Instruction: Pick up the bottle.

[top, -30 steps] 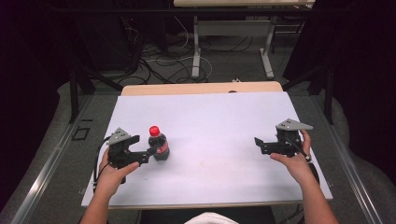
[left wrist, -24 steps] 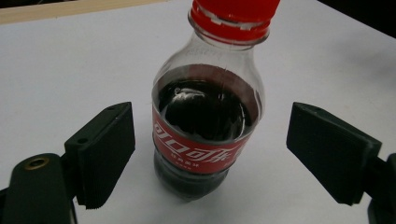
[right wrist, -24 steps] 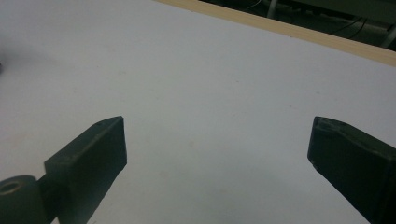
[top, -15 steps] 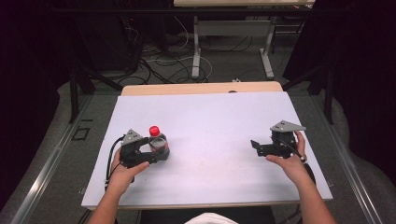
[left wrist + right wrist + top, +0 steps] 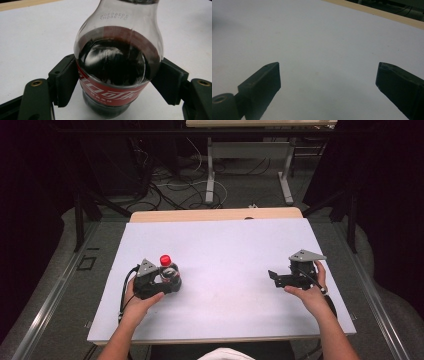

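Note:
A small cola bottle (image 5: 168,271) with a red cap and red label stands upright on the left part of the white table (image 5: 225,240). My left gripper (image 5: 170,280) is around its lower body. In the left gripper view both black pads (image 5: 65,83) press against the sides of the bottle (image 5: 117,57) at the label. The dark drink fills it to the shoulder. My right gripper (image 5: 273,276) rests low over the right part of the table, pointing left. Its jaws (image 5: 328,75) stand wide apart over bare white surface.
A wooden strip (image 5: 215,215) borders the table's far edge. Beyond it on the floor are cables and the legs of another table (image 5: 210,170). Metal rails (image 5: 50,295) run along the floor on both sides.
My left gripper has moved right to the bottle and its jaws have come in around it. My right gripper has slid a little left and toward the near edge.

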Demonstrator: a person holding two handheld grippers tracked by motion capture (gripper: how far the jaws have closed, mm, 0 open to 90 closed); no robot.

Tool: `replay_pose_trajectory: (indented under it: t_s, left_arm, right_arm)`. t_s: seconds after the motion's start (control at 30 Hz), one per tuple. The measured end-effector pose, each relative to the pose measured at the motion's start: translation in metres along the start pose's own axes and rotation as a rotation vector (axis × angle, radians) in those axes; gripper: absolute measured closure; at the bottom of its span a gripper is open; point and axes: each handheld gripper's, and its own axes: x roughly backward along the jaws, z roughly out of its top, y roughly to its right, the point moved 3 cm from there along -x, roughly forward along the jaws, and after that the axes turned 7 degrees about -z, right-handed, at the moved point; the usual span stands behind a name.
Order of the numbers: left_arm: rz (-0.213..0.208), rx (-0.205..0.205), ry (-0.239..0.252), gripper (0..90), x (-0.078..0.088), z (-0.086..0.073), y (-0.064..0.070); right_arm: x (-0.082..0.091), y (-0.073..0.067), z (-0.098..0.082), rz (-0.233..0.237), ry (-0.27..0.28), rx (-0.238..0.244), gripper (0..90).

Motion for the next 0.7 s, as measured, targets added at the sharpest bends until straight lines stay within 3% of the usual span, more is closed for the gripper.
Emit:
replay_pose_trajectory:
  t_s: [0.13,0.7]
  left_arm:
    - [0.015,-0.023,0.008,28.5,-0.0002,-0.0004,0.0013]
    - [0.046,-0.017,0.004,29.4,-0.0005,0.0016,0.0051]
  right_arm:
    - [-0.0007,0.0005,-0.0007,-0.001,-0.006,0.002,5.8]
    - [-0.0034,-0.0009,-0.0022,-0.002,-0.010,-0.012,6.4]
